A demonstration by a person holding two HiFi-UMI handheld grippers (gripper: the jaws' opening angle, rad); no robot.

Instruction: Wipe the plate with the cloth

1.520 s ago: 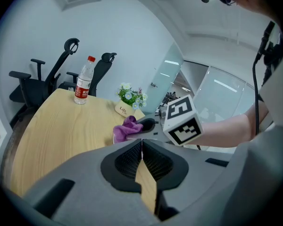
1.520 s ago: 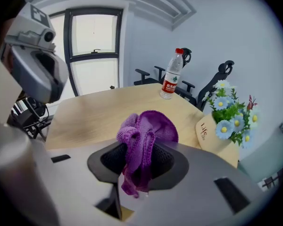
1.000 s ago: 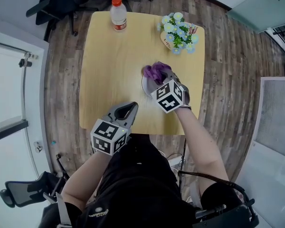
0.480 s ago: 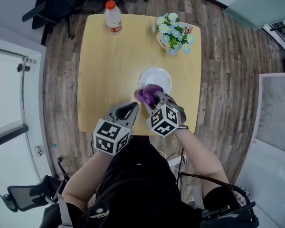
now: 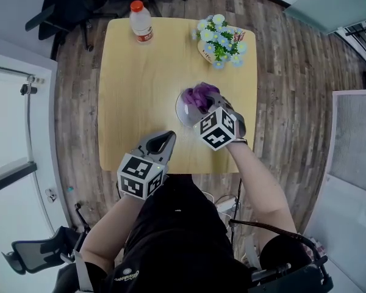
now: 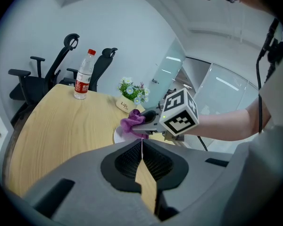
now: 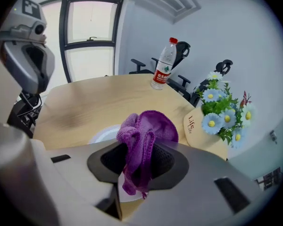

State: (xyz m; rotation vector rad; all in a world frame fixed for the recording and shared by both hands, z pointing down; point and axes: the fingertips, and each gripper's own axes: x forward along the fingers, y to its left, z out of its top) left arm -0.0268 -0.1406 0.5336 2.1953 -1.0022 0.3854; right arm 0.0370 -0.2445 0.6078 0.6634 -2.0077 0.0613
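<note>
A white plate (image 5: 184, 110) lies on the wooden table (image 5: 140, 84), right of the middle. My right gripper (image 5: 202, 102) is shut on a bunched purple cloth (image 5: 200, 95) and holds it over the plate, hiding most of it. In the right gripper view the cloth (image 7: 144, 142) hangs between the jaws with the plate (image 7: 104, 134) just below it. My left gripper (image 5: 165, 140) hovers at the table's near edge, shut and holding nothing. In the left gripper view its jaws meet (image 6: 142, 147), and the cloth (image 6: 132, 122) shows beyond them.
A water bottle with a red cap (image 5: 139, 21) stands at the far left corner of the table. A pot of blue and white flowers (image 5: 218, 39) is at the far right. Office chairs (image 5: 67, 5) stand beyond the table on the wooden floor.
The right gripper pulled the cloth back toward the near edge, uncovering the plate, then pushed it forward over the plate again. The left gripper stayed put.
</note>
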